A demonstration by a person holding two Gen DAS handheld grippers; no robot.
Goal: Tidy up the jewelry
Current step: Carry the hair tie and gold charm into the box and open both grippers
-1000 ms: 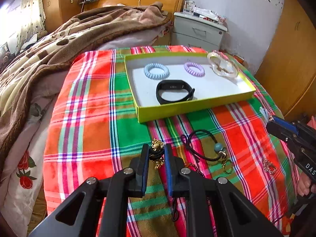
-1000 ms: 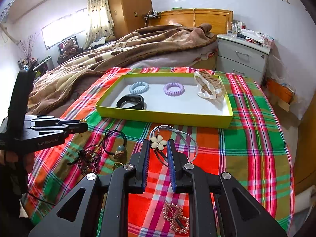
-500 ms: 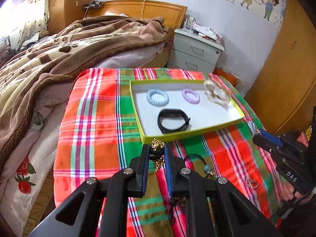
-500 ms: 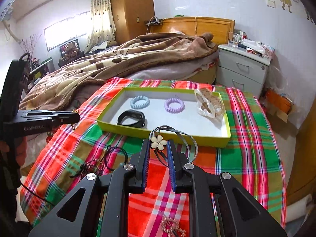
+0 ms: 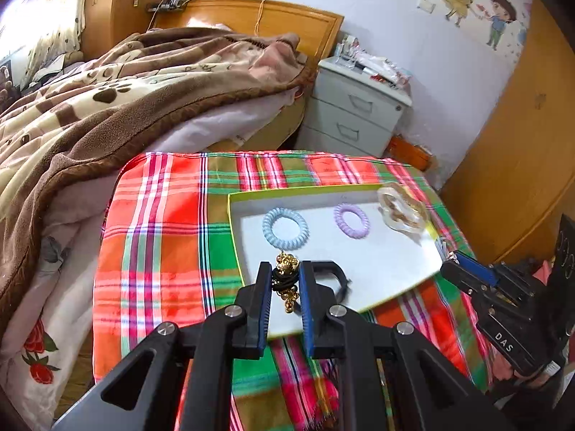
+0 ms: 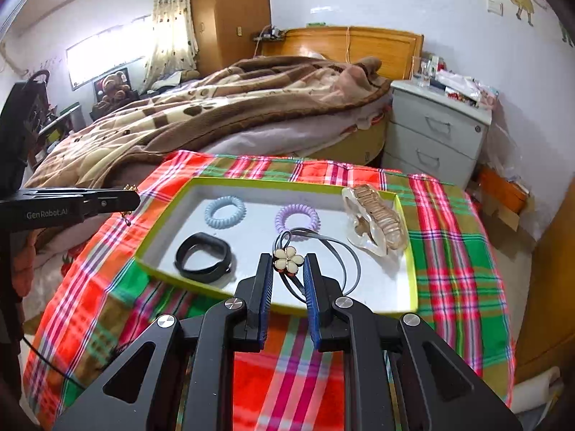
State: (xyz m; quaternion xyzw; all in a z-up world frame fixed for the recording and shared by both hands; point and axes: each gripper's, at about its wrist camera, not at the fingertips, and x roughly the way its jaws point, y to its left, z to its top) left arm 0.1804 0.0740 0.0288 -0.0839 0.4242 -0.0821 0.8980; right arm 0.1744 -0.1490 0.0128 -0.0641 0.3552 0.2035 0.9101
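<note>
Jewelry, sorted and unsorted, on a surface covered by a plaid cloth [image 6: 456, 251] in red, green and orange.

Tray [image 6: 411, 287]: shallow, white floor, yellow-green rim. Contents, as seen from the right wrist: pale blue coil hair tie [image 6: 225, 212] at the far left; lilac coil hair tie [image 6: 297, 218] near the far middle; clear hair claw clip with gold-toned teeth [image 6: 375, 221] at the far right, lying on its side; black wristband [image 6: 203, 258] at the near left, flat on the floor.

Left claw [image 5: 284, 280]: closed on a black elastic hair tie with gold charms [image 5: 286, 273], which hangs between the blue pads, one gold cluster above the grip and a small gold chain below. Held above the near part of the tray, in line with the blue coil tie [image 5: 285, 228]. The lilac coil tie [image 5: 351, 221] and the clip [image 5: 402, 212] lie beyond, to the right; the wristband [image 5: 332, 276] is partly hidden behind the claw.

Right claw [image 6: 287, 273]: closed on a grey cord hair tie with a cream flower ornament [image 6: 288, 260]. The flower sits just above the pads; the cord loops outward over the tray floor, near the lilac tie.

Each claw shows in the other's view: the right at the edge of the left view [image 5: 463, 267], the left at the far left of the right view [image 6: 129, 199].

Surroundings: a bed with a brown patterned blanket [image 6: 222, 107], a grey nightstand [image 6: 438, 133].
</note>
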